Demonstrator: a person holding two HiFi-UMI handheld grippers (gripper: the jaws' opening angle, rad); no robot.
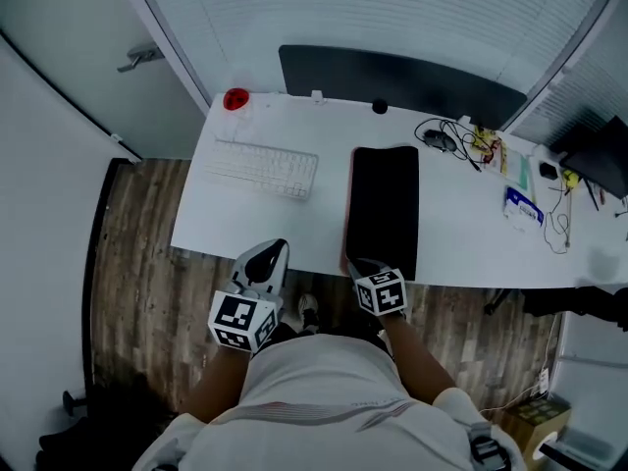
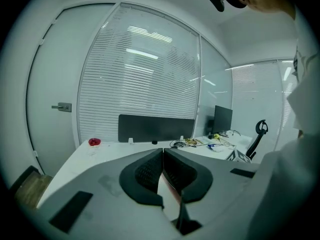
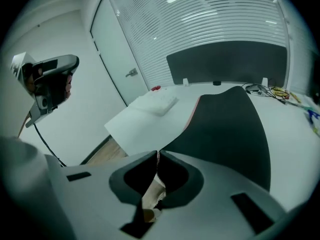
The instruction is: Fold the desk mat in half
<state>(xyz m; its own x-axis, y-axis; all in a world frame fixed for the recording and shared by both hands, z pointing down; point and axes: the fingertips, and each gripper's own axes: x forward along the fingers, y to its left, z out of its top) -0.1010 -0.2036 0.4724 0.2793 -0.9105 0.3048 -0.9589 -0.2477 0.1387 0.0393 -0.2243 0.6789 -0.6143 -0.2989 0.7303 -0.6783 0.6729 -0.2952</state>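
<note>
The black desk mat (image 1: 385,204) lies lengthwise on the white desk (image 1: 285,232), with a pink edge showing along its left side. My right gripper (image 1: 366,267) is at the mat's near left corner, over the desk's front edge. In the right gripper view its jaws (image 3: 158,154) stand almost together, pinching that corner, and the mat (image 3: 225,124) curves up from the desk towards them. My left gripper (image 1: 276,249) hangs just off the desk's front edge, left of the mat. It is shut (image 2: 163,151) with nothing in it.
A white keyboard (image 1: 261,168) lies left of the mat, with a red object (image 1: 235,98) at the far left corner. Cables (image 1: 461,137), small items and a monitor (image 1: 599,155) crowd the right end. A dark partition panel (image 1: 392,81) runs along the back edge.
</note>
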